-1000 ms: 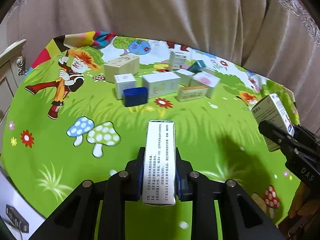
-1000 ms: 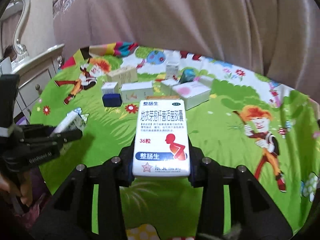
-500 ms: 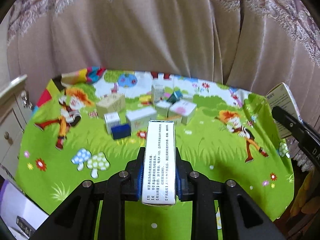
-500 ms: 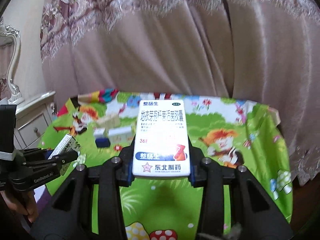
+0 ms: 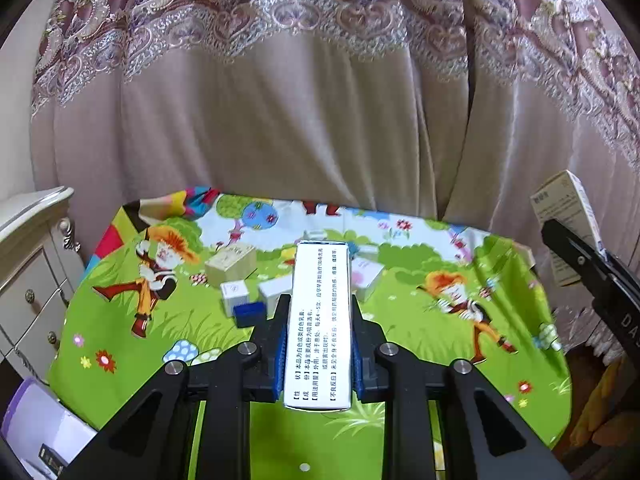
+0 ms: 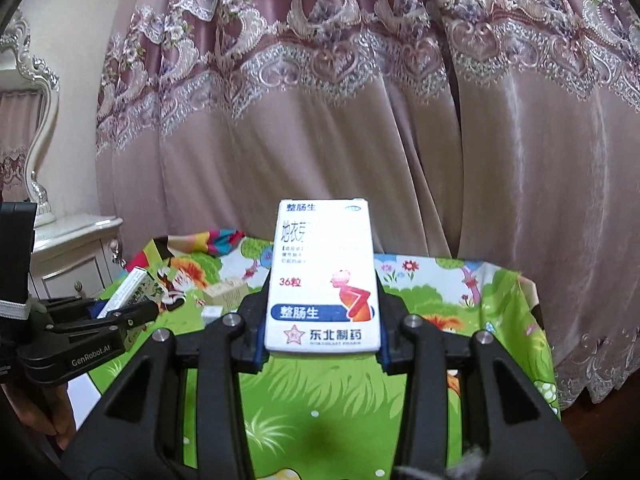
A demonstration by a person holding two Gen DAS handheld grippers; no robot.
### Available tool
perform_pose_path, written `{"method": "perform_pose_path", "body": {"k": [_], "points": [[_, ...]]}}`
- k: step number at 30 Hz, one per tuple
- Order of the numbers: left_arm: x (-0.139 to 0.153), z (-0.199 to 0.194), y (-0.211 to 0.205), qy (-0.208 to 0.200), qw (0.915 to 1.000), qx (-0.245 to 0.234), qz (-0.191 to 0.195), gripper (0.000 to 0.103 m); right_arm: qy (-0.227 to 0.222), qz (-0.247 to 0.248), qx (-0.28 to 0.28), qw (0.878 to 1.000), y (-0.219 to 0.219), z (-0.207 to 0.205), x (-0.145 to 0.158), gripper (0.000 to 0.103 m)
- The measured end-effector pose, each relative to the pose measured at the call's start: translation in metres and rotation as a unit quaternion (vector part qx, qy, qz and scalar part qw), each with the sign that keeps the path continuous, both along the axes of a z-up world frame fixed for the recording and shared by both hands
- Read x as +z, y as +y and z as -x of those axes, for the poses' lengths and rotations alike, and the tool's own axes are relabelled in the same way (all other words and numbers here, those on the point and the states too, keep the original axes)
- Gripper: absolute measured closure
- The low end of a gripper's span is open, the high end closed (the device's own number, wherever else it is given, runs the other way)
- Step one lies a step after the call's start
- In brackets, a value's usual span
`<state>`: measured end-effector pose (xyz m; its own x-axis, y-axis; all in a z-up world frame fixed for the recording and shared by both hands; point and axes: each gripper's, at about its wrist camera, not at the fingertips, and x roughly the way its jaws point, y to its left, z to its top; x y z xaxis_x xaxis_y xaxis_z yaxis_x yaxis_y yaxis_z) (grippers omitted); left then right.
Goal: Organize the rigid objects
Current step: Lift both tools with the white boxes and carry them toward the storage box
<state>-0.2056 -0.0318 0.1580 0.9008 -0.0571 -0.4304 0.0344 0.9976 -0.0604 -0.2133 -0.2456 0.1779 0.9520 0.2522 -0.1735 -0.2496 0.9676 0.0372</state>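
Left tongs (image 5: 319,320) grip a narrow white carton (image 5: 320,320) by its long sides, long axis pointing straight ahead, printed text face up. Right tongs (image 6: 322,280) clamp a wider white medicine box (image 6: 323,276), flat cardboard, blue band and red figure on its upper face, long axis also pointing forward. Both cartons are held above the tabletop (image 5: 400,344), which is covered by a glossy cartoon-print cloth. Several small rectangular boxes (image 5: 248,280) cluster on the tabletop beyond the narrow carton. A lace-trimmed curtain (image 5: 304,120) hangs behind.
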Motion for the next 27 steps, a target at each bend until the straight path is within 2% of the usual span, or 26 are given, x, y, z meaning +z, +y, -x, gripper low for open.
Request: {"method": "perform_pose_path", "body": {"k": [6,11,20,23,27], "points": [[0.030,0.020,0.008,-0.044,0.9989,0.011,-0.009,0.078,-0.054,0.000,-0.007,0.999,0.005,0.027,0.031,0.059],[0.043,0.033,0.020,-0.060,0.9978,0.029,-0.002,0.078,-0.063,0.004,0.007,0.998,0.011,0.035,0.041,0.059],[0.056,0.059,0.026,-0.115,0.9916,0.054,-0.024,0.078,-0.100,0.007,0.013,0.995,0.020,0.055,0.051,0.059],[0.052,0.070,0.038,-0.129,0.9881,0.076,-0.034,0.078,-0.094,0.014,0.033,0.995,0.031,0.056,0.048,0.059],[0.038,0.091,0.074,-0.129,0.9825,0.131,-0.029,0.078,-0.081,0.035,0.098,0.991,0.071,0.058,0.038,0.059]]}}
